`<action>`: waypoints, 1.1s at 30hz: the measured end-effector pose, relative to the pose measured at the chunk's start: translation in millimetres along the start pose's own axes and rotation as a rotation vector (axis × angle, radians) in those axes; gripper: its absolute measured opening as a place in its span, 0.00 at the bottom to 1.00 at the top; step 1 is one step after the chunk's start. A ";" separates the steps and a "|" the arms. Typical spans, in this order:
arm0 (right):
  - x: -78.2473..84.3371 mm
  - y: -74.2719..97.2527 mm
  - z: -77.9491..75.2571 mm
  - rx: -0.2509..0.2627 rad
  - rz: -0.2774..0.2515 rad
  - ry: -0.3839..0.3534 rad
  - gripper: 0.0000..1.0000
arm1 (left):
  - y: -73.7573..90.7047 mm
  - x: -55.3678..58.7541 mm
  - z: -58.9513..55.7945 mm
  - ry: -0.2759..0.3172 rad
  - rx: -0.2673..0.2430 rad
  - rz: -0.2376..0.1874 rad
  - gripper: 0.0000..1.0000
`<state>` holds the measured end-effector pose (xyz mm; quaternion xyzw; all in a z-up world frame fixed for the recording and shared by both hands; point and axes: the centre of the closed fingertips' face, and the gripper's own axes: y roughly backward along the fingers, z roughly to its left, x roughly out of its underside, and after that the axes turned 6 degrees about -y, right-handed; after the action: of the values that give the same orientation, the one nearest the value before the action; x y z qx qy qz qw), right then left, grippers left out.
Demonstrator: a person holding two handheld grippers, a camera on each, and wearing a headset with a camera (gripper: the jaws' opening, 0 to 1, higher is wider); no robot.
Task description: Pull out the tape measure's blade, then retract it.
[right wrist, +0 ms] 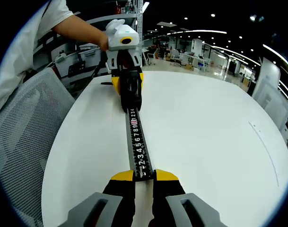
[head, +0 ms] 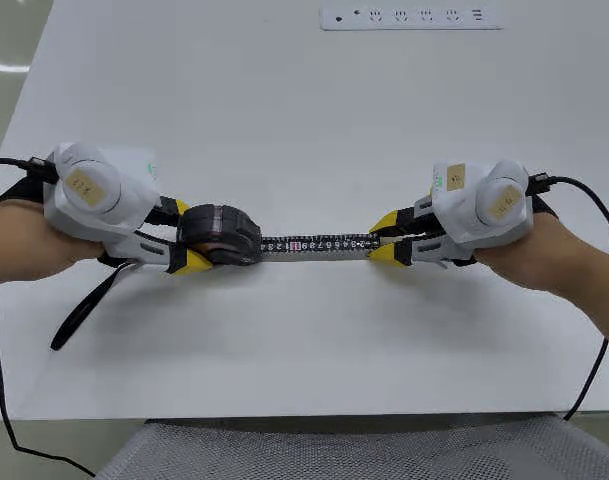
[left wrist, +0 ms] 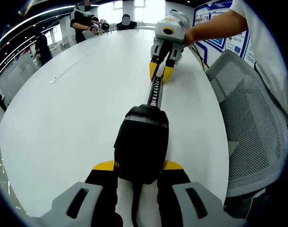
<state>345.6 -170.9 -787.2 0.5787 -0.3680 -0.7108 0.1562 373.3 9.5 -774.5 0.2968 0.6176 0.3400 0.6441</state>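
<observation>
Blade [head: 319,243] out — open table [head: 284,120] around.

White numerals stand on the dark steel blade [right wrist: 136,142] of the black tape measure [right wrist: 130,92]. In the right gripper view, from where I stand, they read 2, 3, 4, 5, 6, 7, 8, 9, then a red block, then what looks like 1, 2, 3, 4 towards the case. The tan stickers [head: 84,187] on the left claw [head: 189,235] and right claw [head: 382,238] carry marks too small to read. So does the blue-and-white wall board [left wrist: 207,14].
</observation>
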 end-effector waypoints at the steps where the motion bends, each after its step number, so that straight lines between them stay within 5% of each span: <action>1: 0.7 0.8 0.6 0.000 0.002 0.001 0.09 | 0.1 0.0 0.0 0.000 0.000 0.000 0.27; 33: 35.3 37.7 -12.4 0.026 0.077 0.004 0.09 | -0.3 -1.1 -0.4 -0.004 0.002 0.003 0.27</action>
<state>339.6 -223.6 -786.4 0.5675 -0.3991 -0.6982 0.1766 372.9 8.3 -774.1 0.2991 0.6162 0.3395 0.6447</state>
